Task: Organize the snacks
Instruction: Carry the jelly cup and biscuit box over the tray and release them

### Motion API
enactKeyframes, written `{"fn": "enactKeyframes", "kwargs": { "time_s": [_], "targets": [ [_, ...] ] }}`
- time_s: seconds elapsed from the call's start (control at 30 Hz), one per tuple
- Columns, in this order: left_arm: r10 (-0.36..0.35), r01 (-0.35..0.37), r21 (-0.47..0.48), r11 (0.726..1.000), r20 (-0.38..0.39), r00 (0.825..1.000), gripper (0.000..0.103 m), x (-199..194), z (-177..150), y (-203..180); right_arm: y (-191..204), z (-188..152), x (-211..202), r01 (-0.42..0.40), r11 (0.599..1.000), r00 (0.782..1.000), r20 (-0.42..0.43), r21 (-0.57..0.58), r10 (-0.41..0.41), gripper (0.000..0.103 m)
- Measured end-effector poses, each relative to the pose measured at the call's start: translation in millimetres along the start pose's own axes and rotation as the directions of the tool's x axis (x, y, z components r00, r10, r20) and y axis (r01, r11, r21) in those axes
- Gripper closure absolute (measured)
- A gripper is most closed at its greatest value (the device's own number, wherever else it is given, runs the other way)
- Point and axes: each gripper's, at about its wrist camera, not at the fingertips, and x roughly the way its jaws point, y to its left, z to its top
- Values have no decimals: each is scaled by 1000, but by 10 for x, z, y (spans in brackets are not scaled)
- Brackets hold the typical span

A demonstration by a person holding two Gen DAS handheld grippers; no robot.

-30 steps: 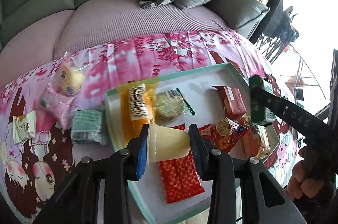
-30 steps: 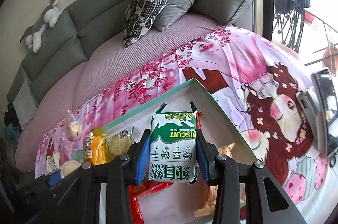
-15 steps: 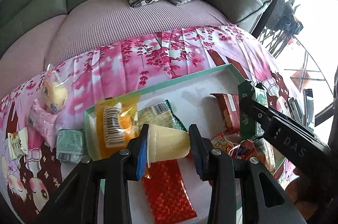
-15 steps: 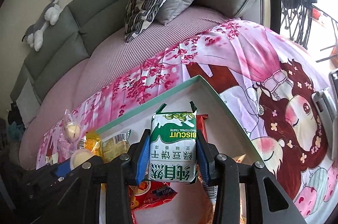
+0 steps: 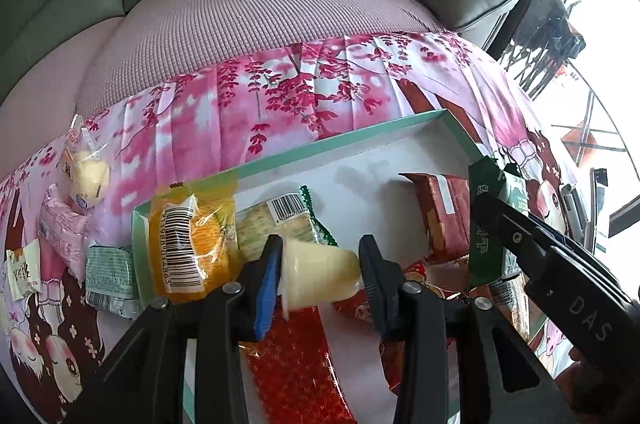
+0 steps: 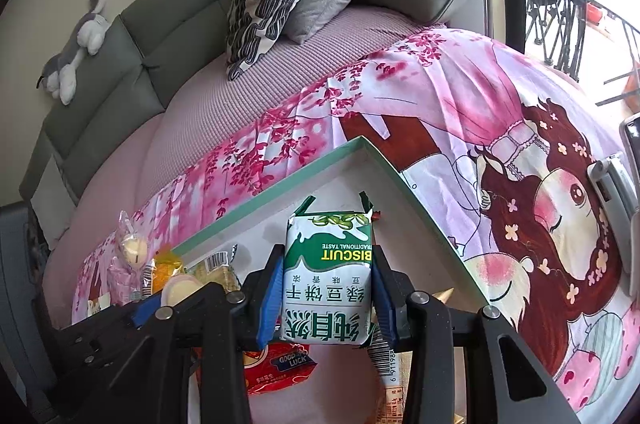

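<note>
Ahead of my left gripper (image 5: 318, 274), whose jaws are opening with a pale yellow jelly cup (image 5: 320, 274) between them, the shallow white tray with a mint-green rim (image 5: 340, 140) has bare floor toward its far right corner. To the tool's left an orange barcoded packet (image 5: 192, 244) and a clear-wrapped cracker pack (image 5: 276, 224) crowd in; a red patterned sachet (image 5: 296, 364) lies beneath. On its right, the right gripper (image 6: 326, 288) with its green-and-white biscuit pack (image 6: 328, 280) blocks the way, next to a brown-red wrapped bar (image 5: 444, 216). Below the biscuit pack, room looks tight, I think.
</note>
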Motion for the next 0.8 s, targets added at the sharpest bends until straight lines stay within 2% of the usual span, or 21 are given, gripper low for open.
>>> {"fn": "enactKeyframes", "kwargs": {
  "time_s": [0.1,0.3,0.53,0.57,0.6,0.63,0.8],
  "targets": [
    [7,-7,-3,1000,7,1000,48,-69,-2,16,-10,-1,14,4,1000,1000,-7,2,-4,60],
    [28,-28,-18,999,25,999,45,-264,-29,89,17,-1,26,-2,1000,1000,-15,-9,2,60],
    [62,-58,-83,995,53,997,43,-494,-72,337,131,-28,55,-22,998,999,-45,-56,19,60],
    [71,-66,-92,994,55,996,42,-518,-80,381,154,-31,54,-27,998,999,-47,-65,24,58],
    [79,-73,-100,992,57,995,37,-535,-90,418,173,-34,57,-29,997,999,-48,-69,26,55],
    [90,-84,-110,990,59,994,30,-555,-105,468,187,-40,64,-29,997,998,-52,-74,25,48],
    [137,-128,-159,979,45,990,25,-559,-189,685,245,-70,81,-10,994,998,-65,-113,3,31]
  ]
}}
